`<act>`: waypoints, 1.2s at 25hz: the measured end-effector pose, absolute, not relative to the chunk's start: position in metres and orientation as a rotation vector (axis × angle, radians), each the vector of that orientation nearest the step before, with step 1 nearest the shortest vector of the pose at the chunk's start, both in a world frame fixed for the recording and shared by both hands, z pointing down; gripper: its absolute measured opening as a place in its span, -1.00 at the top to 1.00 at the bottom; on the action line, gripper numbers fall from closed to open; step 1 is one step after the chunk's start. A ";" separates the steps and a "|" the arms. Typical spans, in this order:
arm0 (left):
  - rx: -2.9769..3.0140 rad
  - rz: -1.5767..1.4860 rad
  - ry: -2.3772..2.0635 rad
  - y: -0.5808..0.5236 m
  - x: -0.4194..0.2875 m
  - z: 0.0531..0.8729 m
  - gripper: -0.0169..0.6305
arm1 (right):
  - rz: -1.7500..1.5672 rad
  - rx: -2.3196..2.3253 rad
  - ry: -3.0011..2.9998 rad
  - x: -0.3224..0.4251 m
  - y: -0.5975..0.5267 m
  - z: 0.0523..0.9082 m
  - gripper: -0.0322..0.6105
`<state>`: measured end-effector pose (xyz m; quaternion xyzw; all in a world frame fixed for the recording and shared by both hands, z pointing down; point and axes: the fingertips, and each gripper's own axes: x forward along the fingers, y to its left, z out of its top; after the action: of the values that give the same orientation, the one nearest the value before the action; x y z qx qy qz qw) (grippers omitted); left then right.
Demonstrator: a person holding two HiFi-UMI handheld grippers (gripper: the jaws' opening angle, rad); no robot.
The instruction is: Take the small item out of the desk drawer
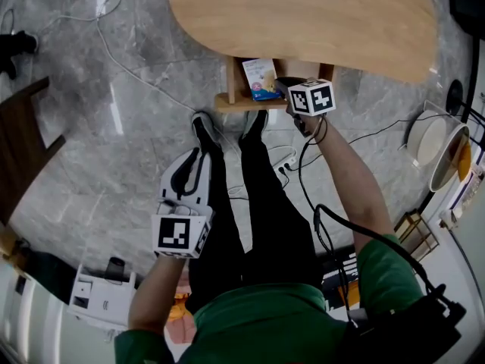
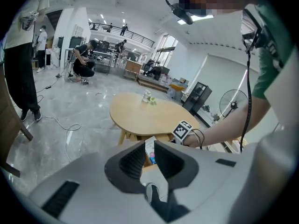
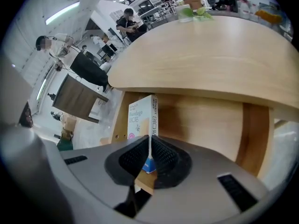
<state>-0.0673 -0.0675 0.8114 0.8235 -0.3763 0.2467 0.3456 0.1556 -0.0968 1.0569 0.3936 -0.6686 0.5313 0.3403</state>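
The bandage box (image 3: 141, 118) is pinched between the closed jaws of the right gripper (image 3: 150, 149). It has not yet been lifted out of the drawer (image 1: 236, 101) under the desk (image 1: 303, 14) edge. The left gripper (image 2: 149, 149) is held slightly open, with nothing in it.

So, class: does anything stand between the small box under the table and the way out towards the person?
Nothing visible does. The right gripper is shut on the box at the compartment's open front; the tabletop only overhangs above, and the wooden uprights stand to either side.
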 end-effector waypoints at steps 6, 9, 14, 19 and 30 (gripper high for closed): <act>2.146 0.648 -0.966 -0.065 -0.066 0.809 0.73 | 1.478 1.127 -1.737 0.159 -0.085 1.046 0.78; 2.151 0.657 -0.959 -0.064 -0.065 0.806 0.73 | 1.500 1.151 -1.741 0.162 -0.079 1.037 0.78; 2.169 0.651 -0.957 -0.070 -0.063 0.795 0.73 | 1.519 1.160 -1.786 0.161 -0.078 1.008 0.78; 2.191 0.623 -0.965 -0.081 -0.060 0.774 0.73 | 1.559 1.227 -1.824 0.174 -0.091 0.970 0.78; 2.202 0.610 -1.012 -0.090 -0.052 0.748 0.73 | 1.607 1.380 -1.873 0.220 -0.194 0.932 0.78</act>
<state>-0.0525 -0.0896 0.7477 0.8360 -0.3843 0.2318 0.3157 0.2203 -0.1941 0.9320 0.4821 -0.6542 0.5614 0.1561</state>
